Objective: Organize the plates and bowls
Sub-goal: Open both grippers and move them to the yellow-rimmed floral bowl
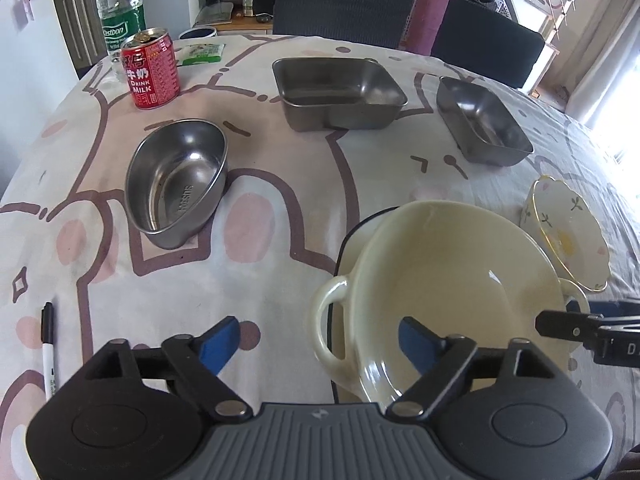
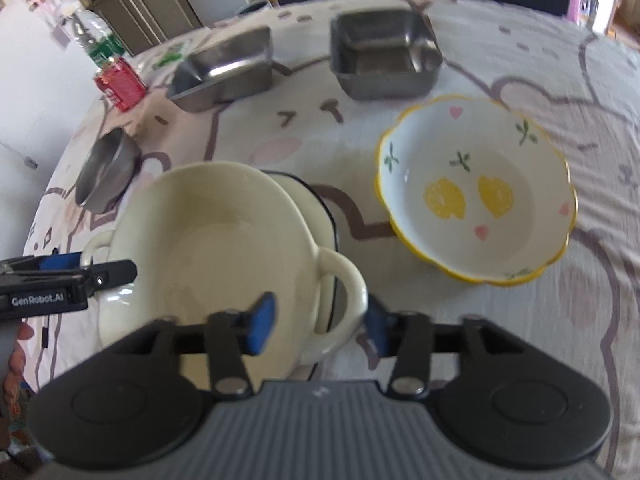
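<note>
Cream two-handled bowl [image 1: 452, 280] nested on dark-rimmed dish [image 2: 316, 196] — both grippers, left gripper [image 1: 320, 340] and right gripper [image 2: 320, 322], open, gripping nothing; floral bowl [image 2: 476, 188] and steel containers unstacked.

Bright daylight from right window [image 1: 624, 120], fisheye-bent edges, right view blurred.

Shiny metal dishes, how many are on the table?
3. The oval steel dish sits left, near the red milk can; the large rectangular steel tray is at the back; the smaller steel tray is back right.
</note>
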The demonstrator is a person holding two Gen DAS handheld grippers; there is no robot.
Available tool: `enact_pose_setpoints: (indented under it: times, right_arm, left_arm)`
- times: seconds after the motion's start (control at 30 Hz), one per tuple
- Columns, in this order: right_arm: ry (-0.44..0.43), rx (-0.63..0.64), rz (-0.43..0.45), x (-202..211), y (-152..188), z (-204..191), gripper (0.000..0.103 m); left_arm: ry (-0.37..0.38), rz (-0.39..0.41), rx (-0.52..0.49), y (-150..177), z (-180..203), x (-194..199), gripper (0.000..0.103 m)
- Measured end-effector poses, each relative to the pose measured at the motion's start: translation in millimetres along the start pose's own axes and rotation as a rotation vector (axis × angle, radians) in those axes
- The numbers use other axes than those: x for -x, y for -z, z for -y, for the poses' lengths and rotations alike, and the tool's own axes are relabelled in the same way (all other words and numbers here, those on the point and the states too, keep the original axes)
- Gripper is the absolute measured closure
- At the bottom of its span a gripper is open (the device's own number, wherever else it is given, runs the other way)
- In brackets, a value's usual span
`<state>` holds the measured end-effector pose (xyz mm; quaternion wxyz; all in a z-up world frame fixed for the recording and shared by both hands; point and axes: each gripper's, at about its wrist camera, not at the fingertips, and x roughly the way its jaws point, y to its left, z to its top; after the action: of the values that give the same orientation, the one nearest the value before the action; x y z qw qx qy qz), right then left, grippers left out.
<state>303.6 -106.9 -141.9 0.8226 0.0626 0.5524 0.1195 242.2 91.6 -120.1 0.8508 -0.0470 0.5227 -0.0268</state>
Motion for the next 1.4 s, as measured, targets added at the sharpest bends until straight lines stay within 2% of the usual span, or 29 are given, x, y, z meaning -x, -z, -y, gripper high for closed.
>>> enact_pose_setpoints:
  times: [0.13,0.2,0.37,0.5,0.67,0.73,0.87,0.97,1.07,1.17,1.23,1.27,1.33,1.4]
  right_arm:
    - [0.015,0.020,0.038,11,3,-2,0.008]
    - [0.017,0.034,0.058,18,5,0,0.000]
    - [0.000,0.050,0.133,48,13,7,0.000]
    - [-0.018,0.035,0.237,81,17,16,0.000]
    - [-0.028,-0.036,0.371,116,16,41,0.000]
    - [-0.035,-0.086,0.399,122,12,54,0.000]
    - [0.003,-0.170,0.435,126,9,84,0.000]
    - [0.047,-0.225,0.420,124,6,107,0.000]
    - [0.051,-0.264,0.399,116,3,127,0.006]
    - [0.069,-0.294,0.379,106,-3,145,0.018]
    - [0.048,-0.295,0.358,97,-8,153,0.031]
    - [0.044,-0.294,0.348,93,-10,155,0.034]
    - [0.049,-0.283,0.323,81,-16,158,0.048]
    - [0.057,-0.273,0.296,68,-20,158,0.057]
  left_arm:
    - [-0.023,0.031,-0.026,3,6,13,0.001]
    - [-0.027,0.067,-0.038,3,9,25,0.000]
    - [0.009,0.164,-0.061,1,24,58,0.000]
    - [0.014,0.242,-0.079,-4,43,78,0.000]
    - [0.027,0.341,-0.099,-11,76,94,0.000]
    - [0.036,0.375,-0.104,-17,93,94,0.000]
    - [0.083,0.385,-0.108,-29,125,82,0.000]
    - [0.092,0.361,-0.150,-37,148,63,0.005]
    - [0.116,0.321,-0.169,-45,164,41,0.015]
    - [0.131,0.264,-0.172,-53,174,17,0.029]
    - [0.134,0.233,-0.174,-58,178,3,0.037]
    - [0.139,0.214,-0.171,-60,179,-5,0.042]
    - [0.151,0.178,-0.156,-63,180,-19,0.048]
    - [0.150,0.147,-0.143,-68,180,-32,0.057]
